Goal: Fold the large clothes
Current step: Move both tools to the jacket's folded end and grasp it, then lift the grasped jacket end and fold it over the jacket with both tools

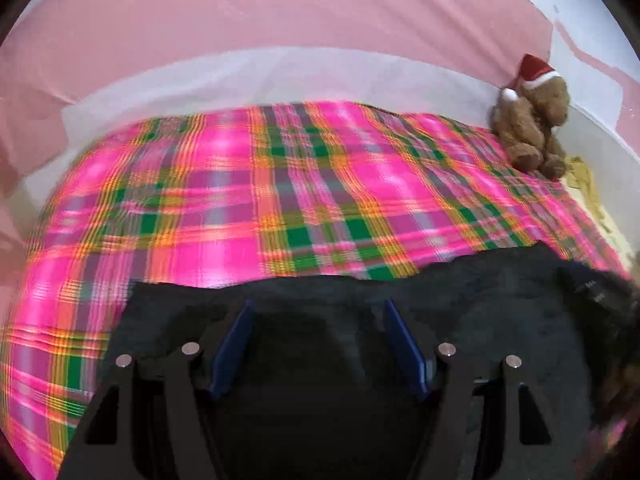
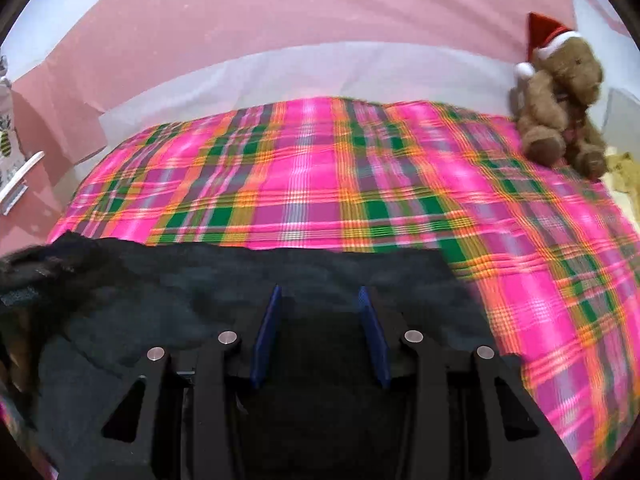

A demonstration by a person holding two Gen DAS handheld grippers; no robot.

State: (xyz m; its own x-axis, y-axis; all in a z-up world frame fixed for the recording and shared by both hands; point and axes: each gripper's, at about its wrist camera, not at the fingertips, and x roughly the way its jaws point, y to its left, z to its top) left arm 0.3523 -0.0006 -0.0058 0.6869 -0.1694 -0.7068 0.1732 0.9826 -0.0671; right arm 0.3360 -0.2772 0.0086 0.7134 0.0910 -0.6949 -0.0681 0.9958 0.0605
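A: Both wrist views. The dark garment (image 1: 460, 300) lies on the plaid cover (image 1: 280, 184) at the near edge of the bed, its far hem running roughly straight across. Why are the two tools set over it like that?

B: The left gripper (image 1: 318, 312) hangs above the garment's left part and the right gripper (image 2: 319, 300) above its right part, both tilted down toward the cloth. I judge this a paired approach: one tool per side, so that a wide piece can be lifted evenly and folded away from the person.

A: Are the jaws closed on anything?

B: No. On each tool the blue pads (image 1: 236, 344) stand apart with dark cloth showing in the gap and beneath; nothing looks pinched. The left pair is spread wider than the right. Whether the tips touch the fabric I cannot tell, since black frame and black cloth merge.

A: And the surroundings?

B: The cover is pink, green and orange check, smooth, with much bare room beyond the garment for a fold to land. A white band (image 1: 280, 76) borders its far side, and pink sheeting (image 1: 280, 12) rises behind. A teddy bear (image 2: 560, 108) in a red hat sits at the far right corner, well apart from the garment. Both views are blurred at the edges.
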